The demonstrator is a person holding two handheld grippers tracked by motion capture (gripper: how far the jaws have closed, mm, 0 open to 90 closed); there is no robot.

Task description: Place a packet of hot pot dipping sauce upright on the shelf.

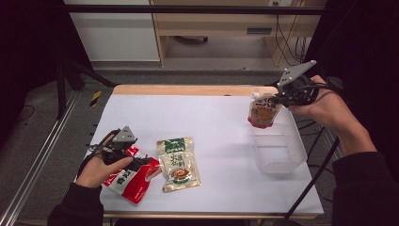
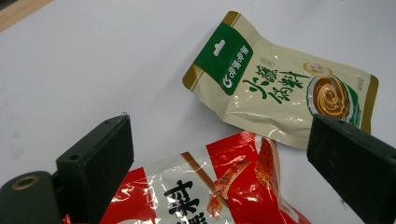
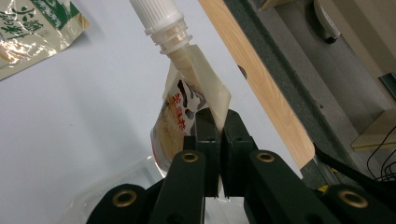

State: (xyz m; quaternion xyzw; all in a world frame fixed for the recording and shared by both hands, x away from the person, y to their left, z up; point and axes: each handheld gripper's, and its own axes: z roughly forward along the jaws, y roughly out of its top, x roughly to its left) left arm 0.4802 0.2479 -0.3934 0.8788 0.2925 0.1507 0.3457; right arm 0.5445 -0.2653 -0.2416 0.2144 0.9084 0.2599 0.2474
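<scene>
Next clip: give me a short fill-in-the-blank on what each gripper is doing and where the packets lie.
1. The right gripper has its jaws shut on the edge of the white-capped spouted sauce pouch, held above the clear plastic ____.
2. The left gripper has its jaws ____ over the red-and-white glossy packet.
3. The cream packet with the ____ header lies flat on the white table beside the red one.

Missing words: container; open; green

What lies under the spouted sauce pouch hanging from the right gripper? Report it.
Below the spouted sauce pouch sits the clear plastic tub on the white table. Its visible part looks empty; the pouch covers its near corner.
</scene>
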